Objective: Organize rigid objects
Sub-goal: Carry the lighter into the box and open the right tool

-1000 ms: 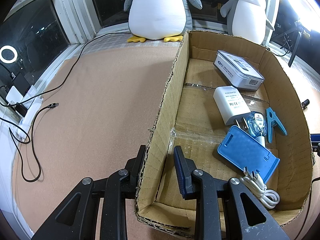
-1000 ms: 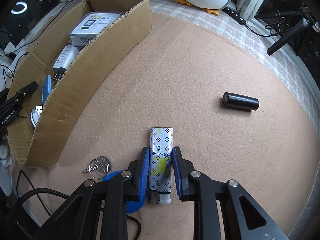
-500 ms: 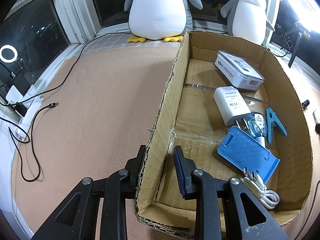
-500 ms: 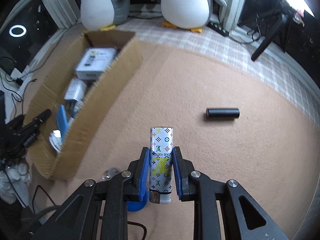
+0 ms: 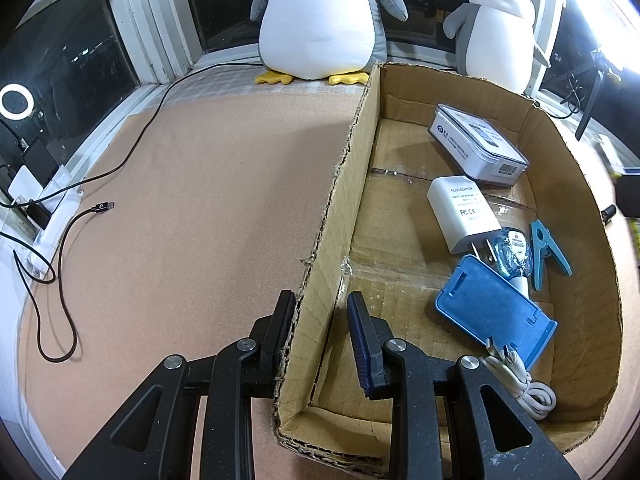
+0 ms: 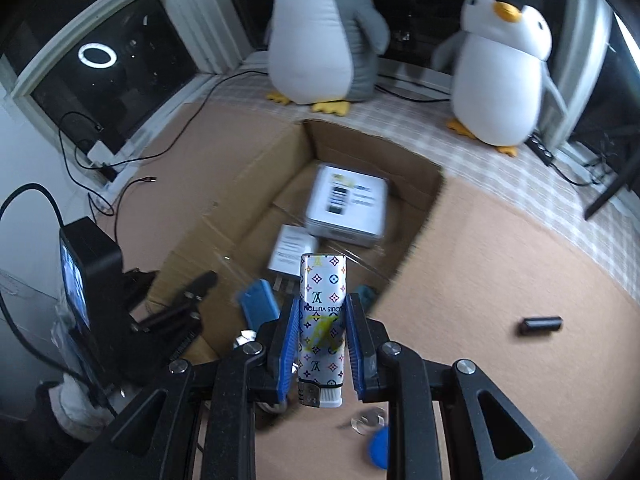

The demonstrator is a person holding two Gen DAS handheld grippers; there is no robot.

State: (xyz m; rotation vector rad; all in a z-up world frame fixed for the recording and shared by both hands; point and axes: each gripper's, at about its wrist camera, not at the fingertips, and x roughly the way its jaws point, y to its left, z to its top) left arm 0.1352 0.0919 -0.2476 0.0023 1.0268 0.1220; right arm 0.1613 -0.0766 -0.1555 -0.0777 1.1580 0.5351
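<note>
The biggest thing is the tan carpet [image 5: 208, 208] that covers the floor. On it sits a big cardboard box [image 5: 576, 240] with an open top. Behind the box stand two soft toy penguins, a large penguin [image 5: 320, 20] and a small penguin [image 5: 500, 28].

The left gripper [image 5: 320, 312] straddles the near left wall of the box. One finger is outside the wall and the other is inside. The outside finger touches the cardboard, but there is a gap beside the inside one, so it is not squeezing the wall.

Inside the box lie a white case [image 5: 476, 146] at the far end, then a white plug adapter [image 5: 460, 212], a blue phone stand [image 5: 492, 312], a blue clip [image 5: 546, 248] and a white cable [image 5: 520, 380] at the near end. A small clear blue thing lies between the adapter and the stand, but it is hard to tell what it is.

The right gripper [image 6: 322, 336] is closed tight on a white lighter [image 6: 322, 320] with little colored shapes on it. The lighter is up in the air, over the near edge of the box, and points away from the camera.

On the carpet to the right of the box lies a small black tube [image 6: 540, 324]. A black cord [image 5: 56, 280] curls on the carpet far to the left.
</note>
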